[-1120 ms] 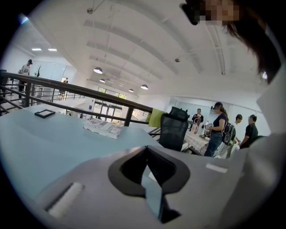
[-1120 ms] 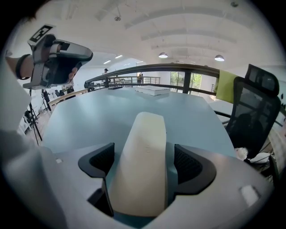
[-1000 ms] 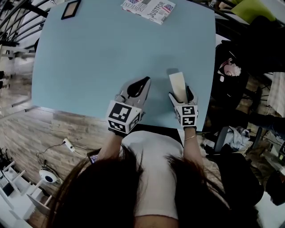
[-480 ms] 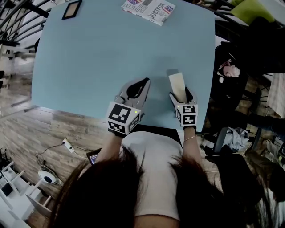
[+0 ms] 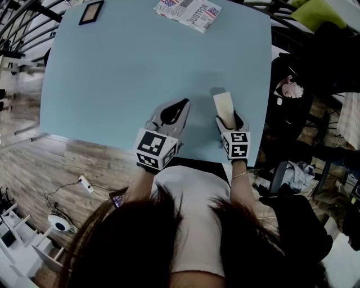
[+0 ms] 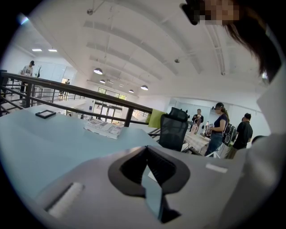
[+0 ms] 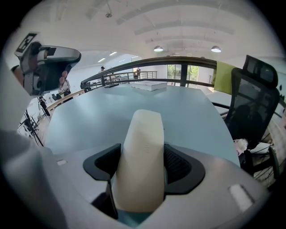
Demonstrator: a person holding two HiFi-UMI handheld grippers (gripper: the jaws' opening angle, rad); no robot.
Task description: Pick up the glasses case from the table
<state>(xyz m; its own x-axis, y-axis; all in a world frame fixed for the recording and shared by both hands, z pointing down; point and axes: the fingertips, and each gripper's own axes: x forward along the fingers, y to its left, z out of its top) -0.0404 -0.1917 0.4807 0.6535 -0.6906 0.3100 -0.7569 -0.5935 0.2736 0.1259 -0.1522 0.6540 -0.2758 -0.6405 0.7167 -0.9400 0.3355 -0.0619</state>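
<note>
Two pads of the right gripper (image 7: 142, 172), which have just been closing, meet the long sides of the cream glasses case (image 7: 144, 134). The case lies near the near right corner of the table (image 5: 140, 62). The left gripper (image 6: 149, 172) is empty, its jaws together. Gripped only at its near end, the smooth rounded shell could squirt forward or droop on lifting. A newspaper (image 5: 188, 11) and a dark frame (image 5: 90, 11) lie at the far edge of the pale blue top. A railing (image 6: 67, 91) and an office chair (image 7: 257, 94) stand beyond.
</note>
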